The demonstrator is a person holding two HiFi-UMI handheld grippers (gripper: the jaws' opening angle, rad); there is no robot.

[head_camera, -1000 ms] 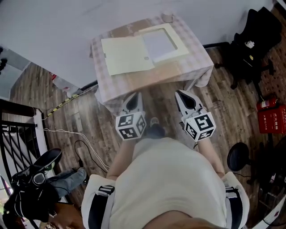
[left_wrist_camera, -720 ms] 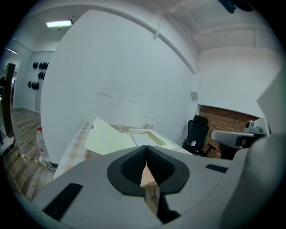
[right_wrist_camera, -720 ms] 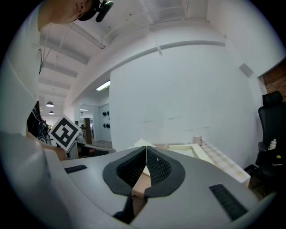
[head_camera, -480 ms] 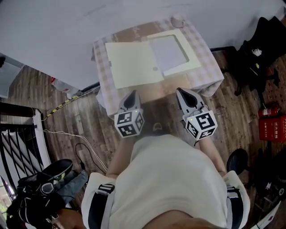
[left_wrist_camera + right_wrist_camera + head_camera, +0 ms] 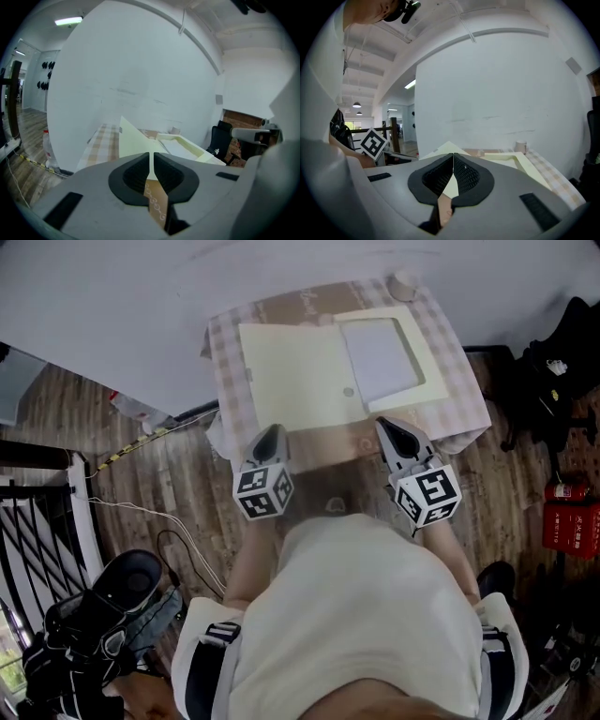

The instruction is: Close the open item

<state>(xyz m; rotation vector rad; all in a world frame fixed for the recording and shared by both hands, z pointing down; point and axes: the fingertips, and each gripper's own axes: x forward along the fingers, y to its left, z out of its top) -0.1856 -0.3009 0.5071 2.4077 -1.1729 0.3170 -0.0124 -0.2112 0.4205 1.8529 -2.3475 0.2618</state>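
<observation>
One small table [image 5: 221,352] stands against the white wall, draped in a pale checked tablecloth [image 5: 469,399] with one brown patterned mat [image 5: 298,302] over it. On the mat lies one flat cream box [image 5: 328,390], open. Its rectangular lid [image 5: 291,381] is folded out flat to the left with a small round dot near the hinge side. Its shallow tray [image 5: 433,367] sits on the right, a raised matte rim framing a white rectangular panel. One pale cup [image 5: 405,285] stands at the table's far right corner, apart from the box.

Two grippers hang at the near table edge, each carrying one marker cube. The left gripper [image 5: 270,434] is just short of the lid's near edge; its ribbed black pads are pressed together with nothing between them. The right gripper [image 5: 389,426] is beside the tray's near edge, jaws likewise drawn tight and empty — only a thin seam shows.
</observation>
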